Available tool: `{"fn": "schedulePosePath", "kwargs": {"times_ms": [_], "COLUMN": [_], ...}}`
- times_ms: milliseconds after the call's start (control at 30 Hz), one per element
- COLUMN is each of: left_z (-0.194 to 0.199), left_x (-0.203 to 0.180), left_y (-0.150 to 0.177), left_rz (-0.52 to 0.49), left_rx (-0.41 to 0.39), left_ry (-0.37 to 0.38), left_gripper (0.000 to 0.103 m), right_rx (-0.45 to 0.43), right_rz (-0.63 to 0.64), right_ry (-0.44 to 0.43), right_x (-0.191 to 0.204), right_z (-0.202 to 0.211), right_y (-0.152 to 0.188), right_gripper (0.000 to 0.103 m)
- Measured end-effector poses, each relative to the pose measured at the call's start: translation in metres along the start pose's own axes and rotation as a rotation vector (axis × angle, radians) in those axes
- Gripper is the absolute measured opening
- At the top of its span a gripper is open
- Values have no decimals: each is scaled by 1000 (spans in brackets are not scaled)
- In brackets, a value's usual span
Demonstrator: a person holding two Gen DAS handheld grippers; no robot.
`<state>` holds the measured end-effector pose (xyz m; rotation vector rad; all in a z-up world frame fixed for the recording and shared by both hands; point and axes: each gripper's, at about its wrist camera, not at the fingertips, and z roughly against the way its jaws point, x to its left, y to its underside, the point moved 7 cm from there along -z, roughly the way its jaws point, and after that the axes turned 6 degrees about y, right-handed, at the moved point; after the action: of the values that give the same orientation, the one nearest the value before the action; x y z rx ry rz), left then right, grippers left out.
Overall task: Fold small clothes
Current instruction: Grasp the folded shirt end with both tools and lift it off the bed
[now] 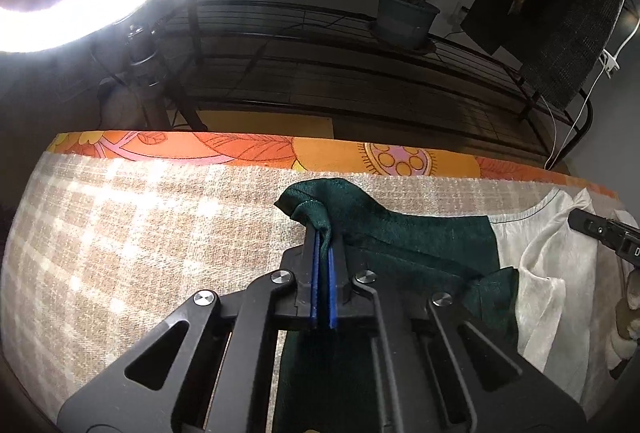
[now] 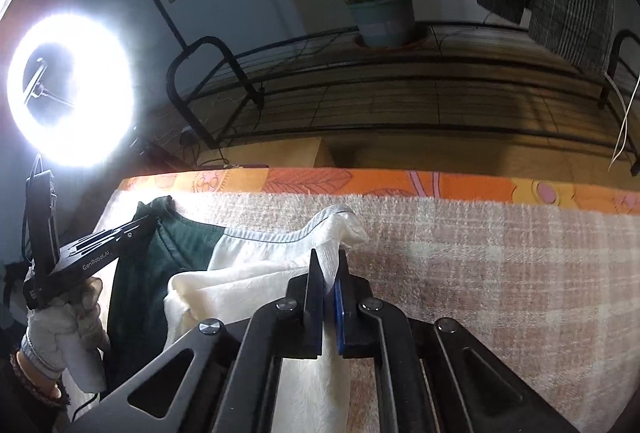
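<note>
We hold one garment (image 1: 420, 233), half dark green and half cream, at its two far corners. It lies on the checked blanket (image 1: 140, 233) that covers the bench, a little short of the orange flowered cloth (image 1: 240, 149) along the far edge.

Our left tool (image 1: 323, 233) is pinched shut on the green corner, which bunches up out of the blue pads. Our right tool (image 2: 329, 265) is clamped on the cream corner in the same way, with the cloth gathered between its fingers.

The garment's far hem runs side to side, parallel to the orange flowered cloth, from one tool to the other; that is its long axis here. Its body trails back from that hem toward us, under both tools. Each tool sits at its own end, so neither is nearer.

We judge the coming move to be a fold carrying this hem back toward us, away from the orange flowered cloth, with both corners kept level.
</note>
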<state>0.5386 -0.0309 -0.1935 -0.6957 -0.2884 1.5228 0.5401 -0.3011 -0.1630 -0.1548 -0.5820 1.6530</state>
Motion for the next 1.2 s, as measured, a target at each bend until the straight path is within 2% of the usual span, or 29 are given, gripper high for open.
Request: {"fn": "schedulePosePath", "kwargs": {"times_ms": [367,667,933,1200], "left_z": [55,113,166,208], "left_x": [-11,-28,-39,-41], "left_y": [2,20,57,112], "left_rz": [-17,-60,-111,-116], "left_rx": [-67,-115,-116,-107], "left_ry": [39,59,68,71], "left_gripper": [1,1,1,1], "right_rx": [-59,-100,-120,-114], "right_rz": [53,75,126,156], "right_ry": [-7,-22,-33,-36], "right_x": [19,36,55,68], "right_z": [53,105,160,204], "right_y": [0,14,50,105], "right_gripper": [1,1,1,1]}}
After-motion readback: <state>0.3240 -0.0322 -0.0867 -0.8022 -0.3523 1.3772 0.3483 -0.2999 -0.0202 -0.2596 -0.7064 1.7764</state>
